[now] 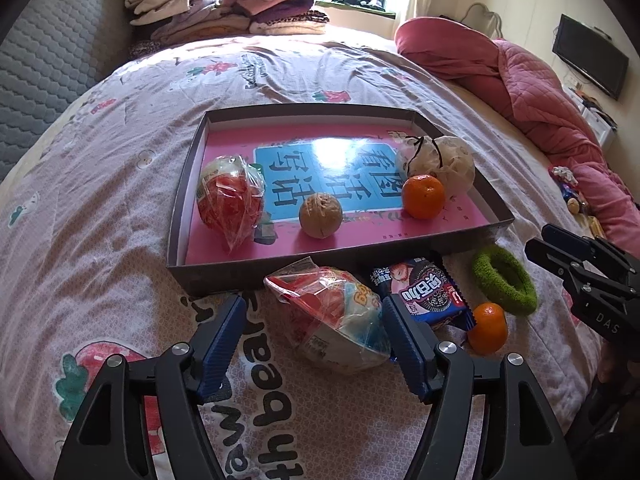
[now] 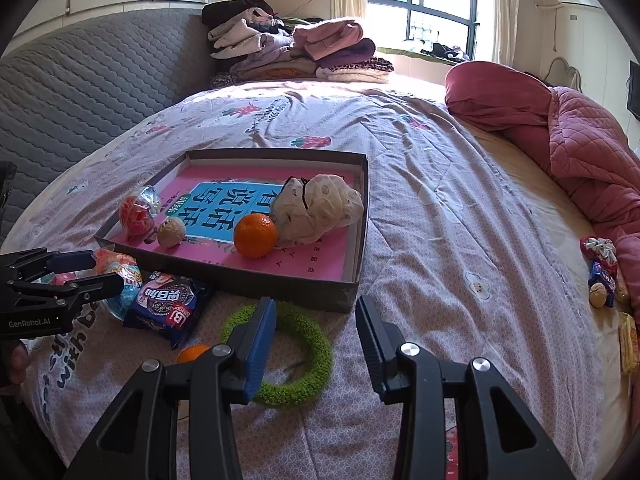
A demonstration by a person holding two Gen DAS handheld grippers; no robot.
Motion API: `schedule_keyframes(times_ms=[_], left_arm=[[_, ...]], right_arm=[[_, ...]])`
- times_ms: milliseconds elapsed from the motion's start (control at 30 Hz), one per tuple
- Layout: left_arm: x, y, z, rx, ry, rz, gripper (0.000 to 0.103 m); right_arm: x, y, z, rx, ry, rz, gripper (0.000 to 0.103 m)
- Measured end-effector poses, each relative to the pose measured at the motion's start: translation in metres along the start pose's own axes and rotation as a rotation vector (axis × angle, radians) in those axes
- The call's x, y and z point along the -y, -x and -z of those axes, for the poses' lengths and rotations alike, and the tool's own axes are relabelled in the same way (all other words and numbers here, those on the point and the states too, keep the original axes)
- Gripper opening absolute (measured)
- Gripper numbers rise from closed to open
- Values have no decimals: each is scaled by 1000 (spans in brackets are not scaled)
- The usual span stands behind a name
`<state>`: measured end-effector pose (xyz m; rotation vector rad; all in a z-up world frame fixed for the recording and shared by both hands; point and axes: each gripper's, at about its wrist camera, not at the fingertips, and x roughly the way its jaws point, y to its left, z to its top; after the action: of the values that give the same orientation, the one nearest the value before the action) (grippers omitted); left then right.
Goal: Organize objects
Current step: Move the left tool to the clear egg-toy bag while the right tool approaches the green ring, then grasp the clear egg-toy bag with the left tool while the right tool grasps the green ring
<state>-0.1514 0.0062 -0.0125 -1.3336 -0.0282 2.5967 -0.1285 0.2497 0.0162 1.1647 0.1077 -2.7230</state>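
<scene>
My left claw (image 1: 314, 312) gapes wide around the bagged snack bowl (image 1: 340, 320) lying just before the tray (image 1: 340, 258), pads not touching. A blue cookie packet (image 1: 428, 292) crowds its right. My right claw (image 2: 316, 320) reads "DAS", half open, empty over the green ring (image 2: 298, 376).

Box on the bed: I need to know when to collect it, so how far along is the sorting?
Partly done. The box holds a red bagged snack, walnut, orange and cloth pouch. The open left gripper straddles another bagged snack. Cookie packet, green ring and small orange remain outside.
</scene>
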Motion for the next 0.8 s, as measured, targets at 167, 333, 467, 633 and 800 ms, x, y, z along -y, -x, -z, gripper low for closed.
schedule_keyframes(times_ms=[167,333,467,633,800], left_arm=[[-1,-4,-1,-3,16,15,74],[-3,-8,-1,-14,43,37,74],[-1,-14,1,-31,37,36,74],[-4,-18,1,-32,55,47,74],[-7,-21,0,-31,72,66,74]], right_arm=[[1,-8,4,-27,-8,-10,41],[5,-17,7,-55,-33,-14,41],[7,-22,9,-74,-39,-16,41],[4,-29,13,-96,-25,-18,41],[1,-31,16,-97,-14,-15,41]])
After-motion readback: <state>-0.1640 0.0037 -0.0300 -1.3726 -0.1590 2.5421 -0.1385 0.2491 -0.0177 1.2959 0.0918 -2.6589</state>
